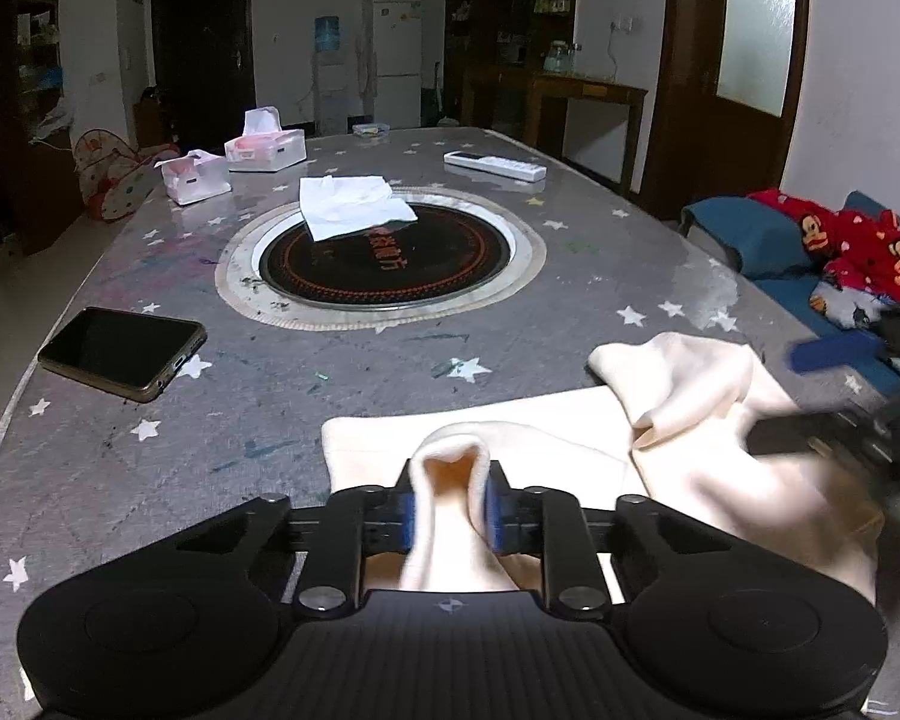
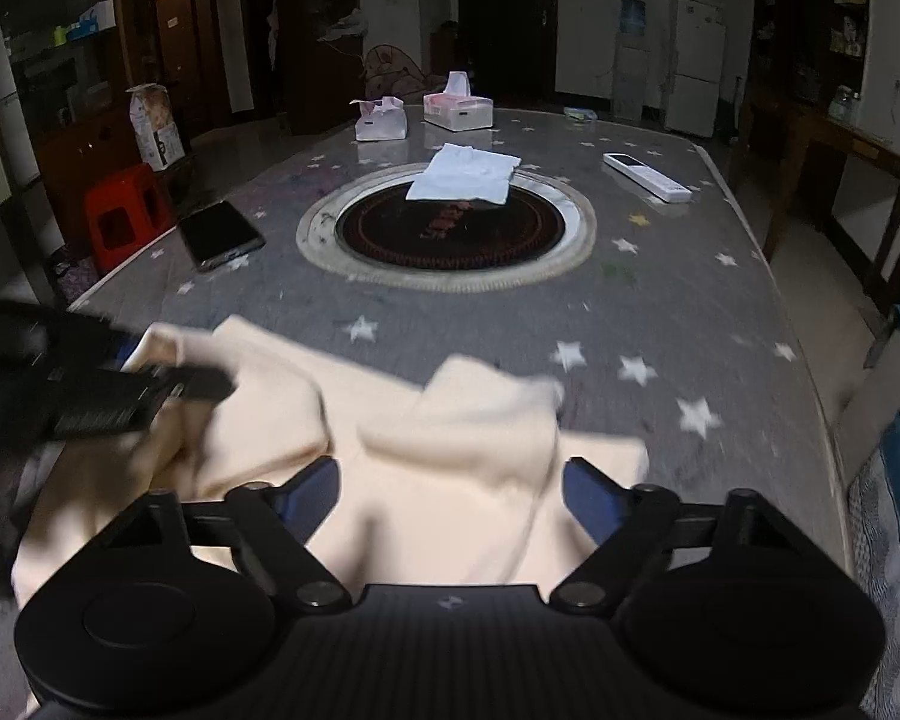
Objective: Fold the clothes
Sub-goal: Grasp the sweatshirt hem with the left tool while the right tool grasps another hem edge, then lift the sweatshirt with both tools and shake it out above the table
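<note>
The soft cream cloth garment lies on the near edge of the big grey table with white stars, at about 6 o'clock from the round black hot plate set in the table's middle.

The left gripper is closed tight on a fold of the cream garment. The fold sticks up like a little loop between its two blue pads. In the right wrist view this left gripper shows at 9 o'clock, blurry, touching the cloth's left corner.

The right gripper is wide open, with its blue fingers far apart. The cream garment lies bunched up between and under them, but the fingers are not squeezing it. In the left wrist view the right gripper shows at 3 o'clock, blurry, by a lifted hump of cloth.

Past the hot plate, at 12 o'clock, a flat white folded cloth lies half on the plate's rim. A black phone lies at 9 o'clock. A long white remote lies at 1 o'clock. Two white tissue boxes sit at 11 o'clock, side by side. A red blanket with cartoon monkey faces lies on a blue seat beside the table at 3 o'clock. A red plastic stool stands on the floor on the table's other side.
</note>
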A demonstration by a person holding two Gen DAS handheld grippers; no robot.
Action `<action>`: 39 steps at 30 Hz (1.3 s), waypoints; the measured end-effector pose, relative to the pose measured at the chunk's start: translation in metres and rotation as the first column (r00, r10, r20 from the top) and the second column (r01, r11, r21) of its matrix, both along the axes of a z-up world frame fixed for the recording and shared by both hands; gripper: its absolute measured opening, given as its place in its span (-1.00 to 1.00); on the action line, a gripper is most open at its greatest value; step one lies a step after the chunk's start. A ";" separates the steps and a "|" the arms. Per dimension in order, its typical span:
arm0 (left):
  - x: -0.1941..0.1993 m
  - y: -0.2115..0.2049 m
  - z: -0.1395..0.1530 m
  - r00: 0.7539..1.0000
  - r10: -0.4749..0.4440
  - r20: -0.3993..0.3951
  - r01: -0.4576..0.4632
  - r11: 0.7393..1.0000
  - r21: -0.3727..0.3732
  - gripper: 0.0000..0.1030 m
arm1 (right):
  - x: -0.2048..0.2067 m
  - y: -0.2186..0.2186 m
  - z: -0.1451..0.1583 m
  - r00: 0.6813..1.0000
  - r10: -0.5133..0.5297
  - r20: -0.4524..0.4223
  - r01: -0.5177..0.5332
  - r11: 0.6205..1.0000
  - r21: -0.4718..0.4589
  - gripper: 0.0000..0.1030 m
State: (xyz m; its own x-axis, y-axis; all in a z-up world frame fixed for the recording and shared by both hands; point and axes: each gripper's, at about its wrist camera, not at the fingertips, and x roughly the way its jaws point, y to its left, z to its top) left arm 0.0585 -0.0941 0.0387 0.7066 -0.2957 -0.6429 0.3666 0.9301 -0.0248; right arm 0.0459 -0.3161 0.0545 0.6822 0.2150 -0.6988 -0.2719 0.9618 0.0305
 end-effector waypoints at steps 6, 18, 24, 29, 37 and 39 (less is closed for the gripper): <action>0.001 0.002 0.001 1.000 -0.009 0.006 0.009 1.000 -0.002 -0.53 | 0.053 0.020 -0.008 0.999 0.021 -0.043 -0.021 1.000 -0.001 0.29; 0.009 0.005 -0.002 1.000 -0.010 -0.005 0.010 0.999 -0.035 -0.61 | 0.086 0.024 -0.035 0.994 -0.003 -0.111 0.000 1.000 -0.022 -0.47; -0.003 0.023 0.007 0.999 0.044 0.025 -0.042 0.996 -0.073 -0.80 | 0.078 0.009 -0.028 0.997 -0.030 -0.073 0.031 0.999 0.015 -0.90; -0.019 0.051 0.025 0.990 0.123 0.066 -0.115 0.986 -0.120 -0.83 | 0.051 -0.010 -0.003 0.998 -0.063 0.017 0.062 0.997 0.051 -0.93; -0.066 0.101 0.045 0.959 0.257 0.114 -0.238 0.958 -0.157 -0.83 | -0.022 -0.060 0.052 0.970 -0.145 0.194 0.127 0.987 0.101 -0.93; -0.080 0.113 0.045 0.950 0.288 0.117 -0.268 0.950 -0.161 -0.83 | -0.042 -0.076 0.062 0.957 -0.176 0.230 0.154 0.982 0.111 -0.93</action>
State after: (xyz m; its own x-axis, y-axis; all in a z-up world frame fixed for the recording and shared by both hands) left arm -0.0214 0.0187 0.0841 0.8523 -0.1552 -0.4995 0.1027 0.9860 -0.1311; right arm 0.0037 -0.3925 0.1167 0.8575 0.1400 -0.4950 -0.1193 0.9901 0.0735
